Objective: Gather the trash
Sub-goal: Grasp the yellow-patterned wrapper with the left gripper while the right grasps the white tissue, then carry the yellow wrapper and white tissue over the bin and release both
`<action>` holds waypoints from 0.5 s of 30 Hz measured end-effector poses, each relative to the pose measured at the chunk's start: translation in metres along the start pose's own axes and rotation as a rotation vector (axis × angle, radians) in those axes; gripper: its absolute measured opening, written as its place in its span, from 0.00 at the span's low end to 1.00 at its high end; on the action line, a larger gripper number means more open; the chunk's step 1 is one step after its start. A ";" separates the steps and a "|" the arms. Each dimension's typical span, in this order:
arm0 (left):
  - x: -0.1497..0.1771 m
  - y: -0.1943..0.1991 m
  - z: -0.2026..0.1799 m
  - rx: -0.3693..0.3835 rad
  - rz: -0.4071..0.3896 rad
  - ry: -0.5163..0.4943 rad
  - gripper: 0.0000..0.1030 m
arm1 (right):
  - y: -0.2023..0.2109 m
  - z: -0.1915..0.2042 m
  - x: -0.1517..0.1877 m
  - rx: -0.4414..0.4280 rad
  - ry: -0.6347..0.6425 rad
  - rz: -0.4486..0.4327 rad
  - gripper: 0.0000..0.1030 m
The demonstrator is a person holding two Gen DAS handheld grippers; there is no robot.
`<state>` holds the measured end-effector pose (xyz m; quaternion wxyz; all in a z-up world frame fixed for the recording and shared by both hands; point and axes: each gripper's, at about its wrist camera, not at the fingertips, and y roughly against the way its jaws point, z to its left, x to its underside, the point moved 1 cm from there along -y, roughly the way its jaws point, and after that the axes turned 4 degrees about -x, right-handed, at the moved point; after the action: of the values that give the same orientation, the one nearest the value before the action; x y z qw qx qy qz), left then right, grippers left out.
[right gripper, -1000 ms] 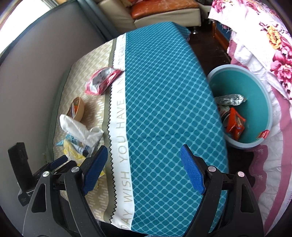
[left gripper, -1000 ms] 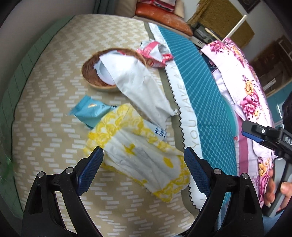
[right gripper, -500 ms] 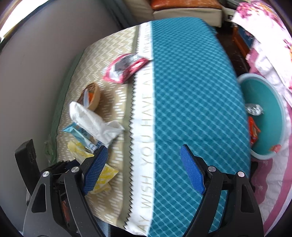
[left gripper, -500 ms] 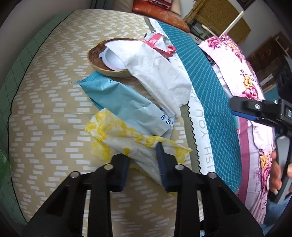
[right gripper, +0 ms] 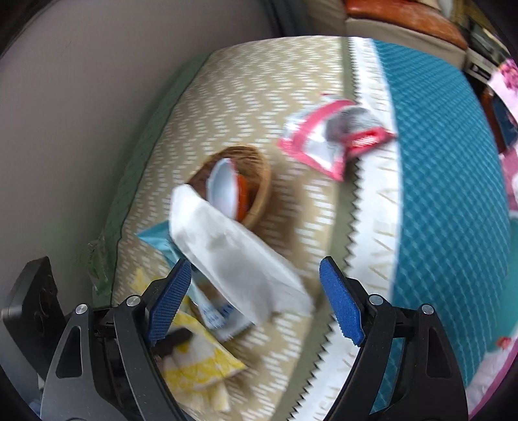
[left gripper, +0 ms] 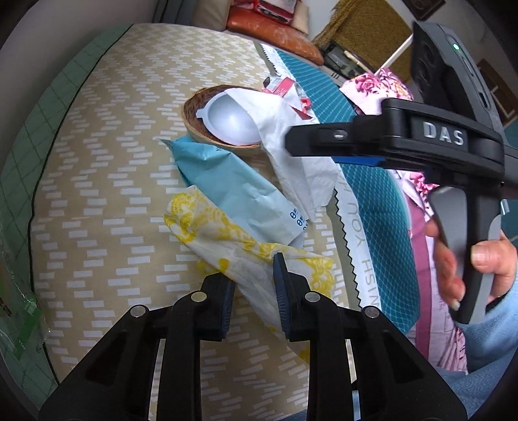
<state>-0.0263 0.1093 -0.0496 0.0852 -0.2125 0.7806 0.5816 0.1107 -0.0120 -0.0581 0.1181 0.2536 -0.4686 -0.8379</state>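
A beige patterned worktop point(left gripper: 97, 200) with a teal cloth point(left gripper: 372, 200) carries wrappers. The left hand-held gripper point(left gripper: 254, 291), angled down, pinches the yellow wrapper point(left gripper: 226, 239); the right hand-held gripper point(right gripper: 252, 304) hangs spread over the white bag point(right gripper: 233, 256).

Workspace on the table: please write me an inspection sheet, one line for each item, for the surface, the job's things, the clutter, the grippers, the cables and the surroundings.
Surface: table cover, beige zigzag part; teal checked part beside it.
Job's things: yellow-patterned wrapper nearest; light blue packet partly under the white paper bag, which leans on the wooden bowl; red and white wrapper lies apart, at the white lettered band.
Clutter: white plastic cup inside the bowl.
Grippers: left gripper has just closed on the yellow-patterned wrapper; right gripper open, above the white paper bag.
Cables: nothing seen.
Surroundings: floral cloth, orange cushion, grey wall.
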 end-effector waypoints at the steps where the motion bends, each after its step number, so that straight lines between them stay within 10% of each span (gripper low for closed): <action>1: -0.001 0.000 0.000 0.002 0.000 0.002 0.23 | -0.005 0.003 0.000 0.003 0.012 0.001 0.75; 5: -0.002 0.003 -0.001 0.001 -0.006 0.009 0.23 | -0.011 0.010 0.001 0.016 0.052 -0.008 0.66; 10: -0.005 0.013 -0.010 0.007 -0.027 0.001 0.23 | -0.001 0.006 0.009 0.022 0.056 -0.021 0.13; 15: -0.009 0.027 -0.030 0.017 -0.051 -0.031 0.23 | 0.025 -0.009 0.025 0.016 0.000 -0.078 0.10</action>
<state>-0.0265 0.0896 -0.0136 0.1139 -0.2225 0.7785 0.5758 0.0939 -0.0429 -0.0483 0.0832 0.2729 -0.4652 -0.8380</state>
